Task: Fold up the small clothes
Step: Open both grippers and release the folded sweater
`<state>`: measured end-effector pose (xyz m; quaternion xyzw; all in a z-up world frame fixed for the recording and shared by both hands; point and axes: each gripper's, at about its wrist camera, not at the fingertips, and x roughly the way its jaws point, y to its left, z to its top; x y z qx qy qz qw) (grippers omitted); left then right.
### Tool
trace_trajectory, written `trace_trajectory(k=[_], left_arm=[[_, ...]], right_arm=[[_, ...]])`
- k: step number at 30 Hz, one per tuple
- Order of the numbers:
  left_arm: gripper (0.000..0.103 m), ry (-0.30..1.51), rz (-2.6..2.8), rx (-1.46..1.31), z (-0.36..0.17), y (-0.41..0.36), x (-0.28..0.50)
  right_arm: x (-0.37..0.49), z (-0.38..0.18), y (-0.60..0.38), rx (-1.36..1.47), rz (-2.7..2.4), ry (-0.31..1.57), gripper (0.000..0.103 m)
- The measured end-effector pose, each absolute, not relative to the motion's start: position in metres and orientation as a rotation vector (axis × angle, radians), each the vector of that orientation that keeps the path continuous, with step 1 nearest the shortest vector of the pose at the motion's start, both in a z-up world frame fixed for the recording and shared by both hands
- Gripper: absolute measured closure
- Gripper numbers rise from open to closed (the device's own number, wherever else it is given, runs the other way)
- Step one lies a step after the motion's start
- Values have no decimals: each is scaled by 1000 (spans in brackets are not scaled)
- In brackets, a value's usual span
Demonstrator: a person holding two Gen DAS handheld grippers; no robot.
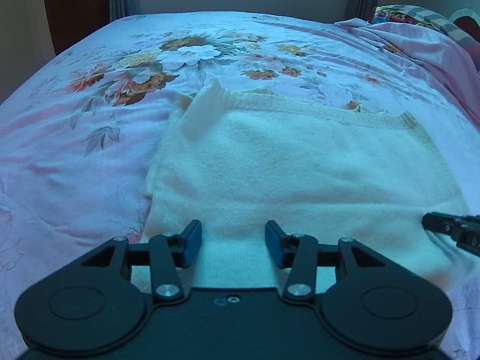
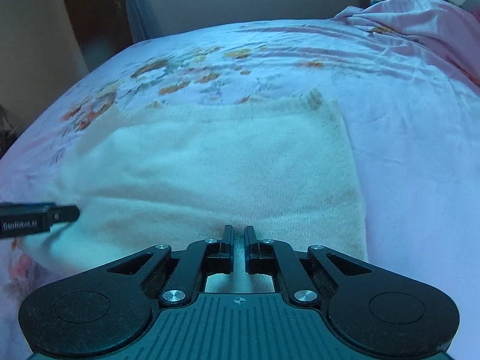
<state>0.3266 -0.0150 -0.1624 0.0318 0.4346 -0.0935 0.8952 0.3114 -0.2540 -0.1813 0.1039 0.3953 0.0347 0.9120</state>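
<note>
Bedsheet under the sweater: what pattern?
Pale pink bedsheet with orange and white flower clusters, clearest in the left wrist view.

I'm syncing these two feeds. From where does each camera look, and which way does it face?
Left wrist: sits on the left gripper, jaws open, facing across the cream sweater up the bed.
Right wrist: sits on the right gripper, nearly shut on the sweater's near edge, same heading.
Shared: sweater, floral sheet, each other's gripper tip.

Both tools are matte black: the left gripper (image 1: 233, 244) carries blue pads (image 1: 192, 243) and silver pivot screws, while the right gripper (image 2: 239, 249) has a ribbed body, a small crosshair mark — white "GenRobot.AI" lettering shows sideways.
</note>
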Motion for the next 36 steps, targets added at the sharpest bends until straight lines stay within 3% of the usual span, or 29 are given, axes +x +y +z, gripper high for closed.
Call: trace_trajectory(k=[3, 5, 6, 7, 16, 21, 27, 31, 36], left_arm=[[53, 883, -208, 68, -154, -15, 313], [53, 890, -214, 80, -156, -17, 306], [52, 895, -213, 86, -159, -19, 304], [52, 899, -205, 103, -164, -21, 302], [53, 896, -219, 144, -157, -29, 281], [51, 923, -211, 167, -173, -36, 278], [51, 897, -226, 151, -154, -33, 270], [50, 927, -217, 153, -171, -23, 274], [51, 896, -248, 143, -158, -21, 268]], right_arm=[[294, -163, -251, 214, 90, 746, 97], [284, -167, -243, 199, 117, 767, 84], [281, -174, -239, 172, 114, 784, 67], [279, -184, -235, 139, 95, 819, 59], [257, -170, -234, 166, 82, 757, 59], [266, -192, -233, 148, 41, 849, 59], [254, -161, -235, 167, 50, 768, 59], [256, -180, -249, 190, 22, 855, 59], [248, -166, -258, 204, 27, 804, 59]])
